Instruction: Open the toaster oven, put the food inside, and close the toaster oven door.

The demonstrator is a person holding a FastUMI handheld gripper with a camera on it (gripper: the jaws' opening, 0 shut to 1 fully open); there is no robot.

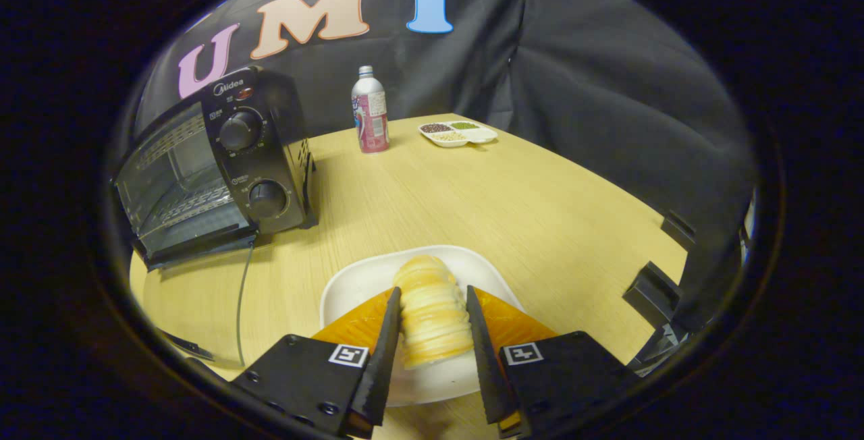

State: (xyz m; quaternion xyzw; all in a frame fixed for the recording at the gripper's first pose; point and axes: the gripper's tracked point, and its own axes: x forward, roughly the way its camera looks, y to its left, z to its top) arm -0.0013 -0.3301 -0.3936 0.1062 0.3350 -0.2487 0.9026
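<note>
At the bottom centre of the frame, the gripper (432, 305) is closed narrowly on a ridged bread roll (432, 318), both fingers pressed against its sides above a white plate (351, 285). The toaster oven (209, 170), door shut, is seen at left. A bottle (370, 113) and a divided dish (459, 133) are set farther back on the table (540, 224).

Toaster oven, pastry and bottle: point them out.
Toaster oven (182, 180): gripper view, on the glass door, beyond the fingers.
Pastry (432, 308): gripper view, on its ridged middle, between the fingers of the gripper (432, 322), over the plate (351, 281).
Bottle (370, 116): gripper view, on its label.
</note>
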